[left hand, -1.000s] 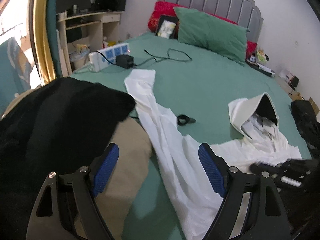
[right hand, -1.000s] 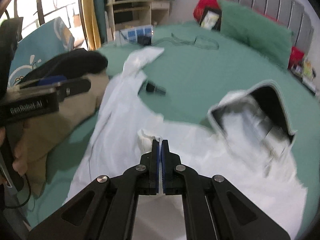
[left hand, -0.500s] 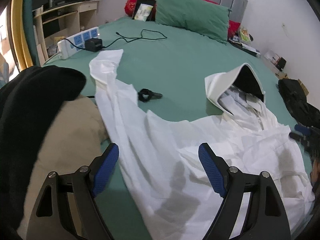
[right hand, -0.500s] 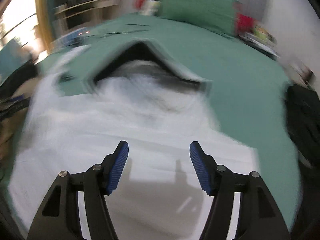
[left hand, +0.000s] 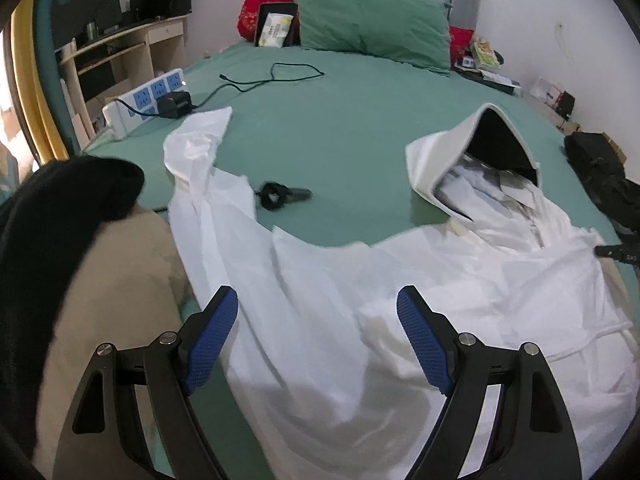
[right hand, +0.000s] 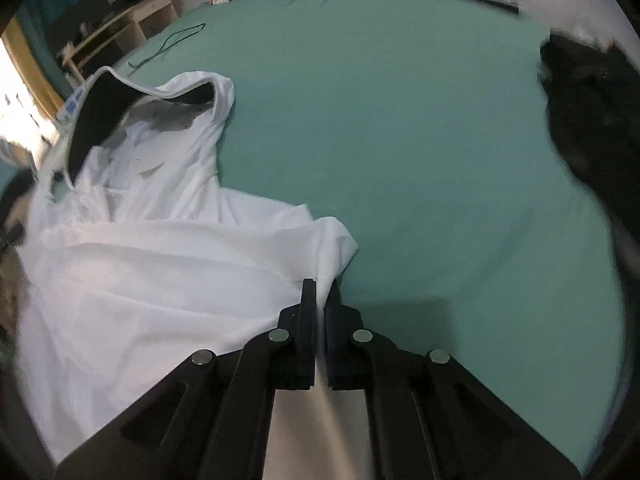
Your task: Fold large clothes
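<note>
White hooded garment [left hand: 320, 292] lies spread on the green bed [left hand: 360, 120], hood [left hand: 472, 152] propped open toward the pillow [left hand: 372, 20]. Right hand-held gripper [right hand: 319, 300] clenched on a fold at the garment's edge, cloth pinched between the pads. Left hand-held gripper [left hand: 318, 340] released, jaws wide, poised over the garment's body, grasping nothing. Black and tan clothes [left hand: 80, 240] beside the sleeve.
</note>
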A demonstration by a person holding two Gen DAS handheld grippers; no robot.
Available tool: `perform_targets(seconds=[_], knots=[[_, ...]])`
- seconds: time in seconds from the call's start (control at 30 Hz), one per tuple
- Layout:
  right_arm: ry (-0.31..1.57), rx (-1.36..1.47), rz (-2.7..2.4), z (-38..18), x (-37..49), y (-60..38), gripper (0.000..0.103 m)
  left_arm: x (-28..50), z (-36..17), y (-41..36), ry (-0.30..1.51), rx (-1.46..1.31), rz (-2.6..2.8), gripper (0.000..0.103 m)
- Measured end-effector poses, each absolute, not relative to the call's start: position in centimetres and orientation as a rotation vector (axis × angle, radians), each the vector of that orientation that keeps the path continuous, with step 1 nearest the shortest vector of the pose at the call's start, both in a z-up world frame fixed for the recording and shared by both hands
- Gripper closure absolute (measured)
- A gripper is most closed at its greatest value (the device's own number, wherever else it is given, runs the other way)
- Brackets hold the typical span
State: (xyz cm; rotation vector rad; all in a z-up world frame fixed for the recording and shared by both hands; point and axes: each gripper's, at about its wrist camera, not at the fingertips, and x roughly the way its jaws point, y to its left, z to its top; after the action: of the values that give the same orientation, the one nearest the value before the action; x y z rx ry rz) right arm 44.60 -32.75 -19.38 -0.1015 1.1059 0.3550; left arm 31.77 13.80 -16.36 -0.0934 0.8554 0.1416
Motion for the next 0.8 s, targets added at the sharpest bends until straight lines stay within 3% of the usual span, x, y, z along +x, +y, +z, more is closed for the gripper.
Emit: perform_targets(seconds=[0.33, 0.57, 0.6, 0.63, 0.67, 0.7, 0.73, 0.8], knots=[[1.039, -0.156, 0.253, -19.5, 46.0, -35.7, 0.099, 41.1, -14.2, 20.8, 0.867, -0.044, 0.313, 0.018], [0.898, -0.205, 0.179, -16.6, 42.1, -35.2, 0.064, 46.0, -17.4, 24.6, 0.944, -0.061, 0.407, 0.019], [0.88, -0.193, 0.178, -16.1, 41.6, -35.3, 0.062, 46.4, -17.7, 24.8, 0.956, -0.066, 0.392, 0.027], [0.863, -0.176, 0.176, -15.7, 41.0, -35.5, 0.061, 46.9, -18.3, 25.3, 0.984, -0.077, 0.378, 0.044], [0.851, -0.156, 0.171, -15.3, 40.4, -35.5, 0.059, 47.3, -19.0, 25.9, 1.021, -0.089, 0.399, 0.053], [0.843, -0.137, 0.169, -15.0, 39.9, -35.7, 0.058, 47.4, -19.2, 26.5, 1.04, -0.122, 0.395, 0.083], [0.84, -0.128, 0.173, -14.9, 39.8, -35.7, 0.058, 47.3, -19.5, 26.7, 1.049, -0.152, 0.373, 0.097], [0.856, -0.134, 0.201, -14.6, 39.6, -35.0, 0.057, 46.8, -18.7, 26.5, 1.021, -0.155, 0.364, 0.1]])
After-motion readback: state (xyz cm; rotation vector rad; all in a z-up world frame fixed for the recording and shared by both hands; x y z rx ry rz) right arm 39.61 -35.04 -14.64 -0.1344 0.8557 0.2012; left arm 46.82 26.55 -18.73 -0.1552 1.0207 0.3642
